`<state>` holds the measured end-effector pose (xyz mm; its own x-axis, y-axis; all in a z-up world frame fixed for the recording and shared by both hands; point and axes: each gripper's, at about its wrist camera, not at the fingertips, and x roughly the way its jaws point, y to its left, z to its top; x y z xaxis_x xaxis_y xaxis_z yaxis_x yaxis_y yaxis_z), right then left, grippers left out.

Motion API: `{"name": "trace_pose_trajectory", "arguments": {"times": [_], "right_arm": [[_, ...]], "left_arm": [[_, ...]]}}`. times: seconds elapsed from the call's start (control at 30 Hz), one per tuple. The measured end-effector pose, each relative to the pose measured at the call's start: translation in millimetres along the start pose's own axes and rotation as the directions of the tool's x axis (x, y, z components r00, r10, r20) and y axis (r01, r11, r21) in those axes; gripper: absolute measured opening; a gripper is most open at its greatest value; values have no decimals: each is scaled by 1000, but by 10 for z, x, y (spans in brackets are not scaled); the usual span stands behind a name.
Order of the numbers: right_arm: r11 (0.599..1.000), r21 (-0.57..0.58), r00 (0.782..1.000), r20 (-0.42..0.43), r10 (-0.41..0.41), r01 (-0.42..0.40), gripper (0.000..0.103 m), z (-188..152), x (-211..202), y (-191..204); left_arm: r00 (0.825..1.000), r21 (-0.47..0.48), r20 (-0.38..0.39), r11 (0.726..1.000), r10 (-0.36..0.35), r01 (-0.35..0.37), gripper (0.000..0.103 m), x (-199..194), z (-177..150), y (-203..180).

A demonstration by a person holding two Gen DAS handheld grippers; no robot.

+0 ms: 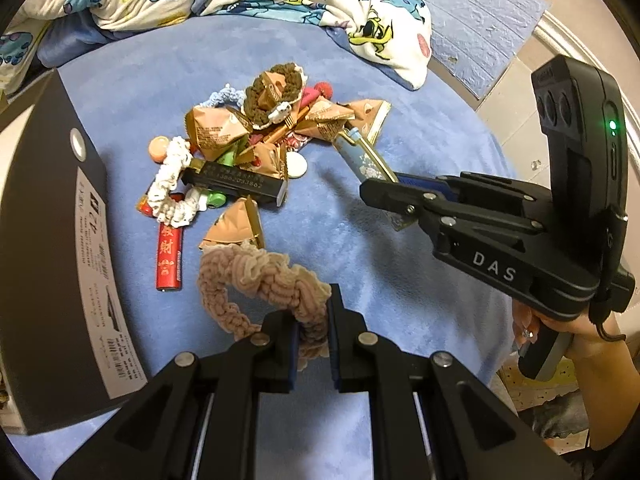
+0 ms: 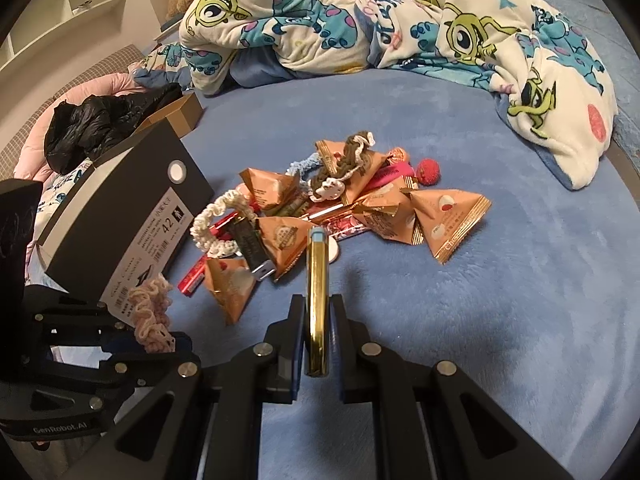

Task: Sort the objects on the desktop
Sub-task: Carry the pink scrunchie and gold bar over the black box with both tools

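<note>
A pile of small objects (image 1: 256,136) lies on the blue bedspread (image 1: 360,264): orange triangular snack packets, scrunchies, a black bar, a red lighter (image 1: 170,258). My left gripper (image 1: 314,320) is shut on a beige scrunchie (image 1: 256,276), held just above the bedspread near the pile; it also shows in the right wrist view (image 2: 154,316). My right gripper (image 2: 318,316) is shut on a gold-edged blue lighter (image 2: 317,296), lifted at the pile's right edge; the lighter also shows in the left wrist view (image 1: 362,156).
A black shoebox (image 1: 52,240) stands left of the pile, also seen in the right wrist view (image 2: 132,216). A cartoon-print blanket (image 2: 400,20) is bunched behind. A brown box with black clothing (image 2: 120,116) sits at far left.
</note>
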<state>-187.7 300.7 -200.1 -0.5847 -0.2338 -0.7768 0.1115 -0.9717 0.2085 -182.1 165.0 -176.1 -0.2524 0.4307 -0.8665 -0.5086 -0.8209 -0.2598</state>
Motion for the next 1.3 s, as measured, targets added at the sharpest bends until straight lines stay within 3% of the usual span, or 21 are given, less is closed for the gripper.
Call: {"name": "trace_pose_trajectory", "arguments": {"times": [1.3], "right_arm": [[995, -42, 995, 27, -91, 92, 12, 65, -682, 715]], "left_arm": [[996, -21, 92, 1000, -6, 8, 12, -929, -81, 231]]}}
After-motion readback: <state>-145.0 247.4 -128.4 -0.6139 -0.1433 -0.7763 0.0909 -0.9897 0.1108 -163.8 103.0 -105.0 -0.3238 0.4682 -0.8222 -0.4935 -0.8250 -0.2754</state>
